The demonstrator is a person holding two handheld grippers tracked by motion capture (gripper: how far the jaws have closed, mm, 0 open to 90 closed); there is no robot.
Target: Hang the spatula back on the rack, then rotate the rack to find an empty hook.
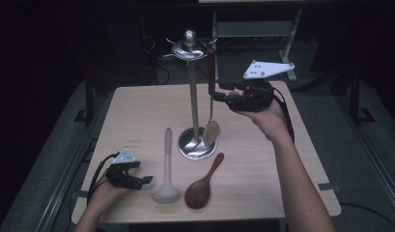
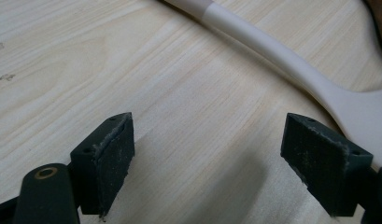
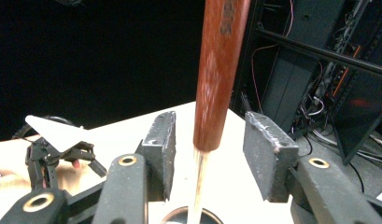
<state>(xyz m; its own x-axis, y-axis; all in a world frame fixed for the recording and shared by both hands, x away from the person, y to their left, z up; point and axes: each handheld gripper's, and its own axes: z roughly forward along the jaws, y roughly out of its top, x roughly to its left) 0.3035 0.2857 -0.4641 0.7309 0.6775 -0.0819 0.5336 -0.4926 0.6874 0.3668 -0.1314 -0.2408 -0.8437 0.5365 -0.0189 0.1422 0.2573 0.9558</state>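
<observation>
Left gripper (image 1: 137, 175) rests low on the counter (image 1: 262, 193), jaws wide and empty, pale ladle (image 1: 166, 186) just beside. Farther off, right gripper (image 1: 219, 92) is seen with jaws parted either side of the upright red-handled spatula (image 3: 219, 74), pads clear, at the stand (image 1: 192, 87).

Table (image 1: 137, 104): rack (image 1: 192, 96) at centre, spatula (image 1: 212, 96) hanging at its right between the right gripper's (image 1: 219, 93) jaws; ladle (image 1: 166, 169) and spoon (image 1: 203, 184) in front of it; left gripper (image 1: 137, 175) left of ladle.
</observation>
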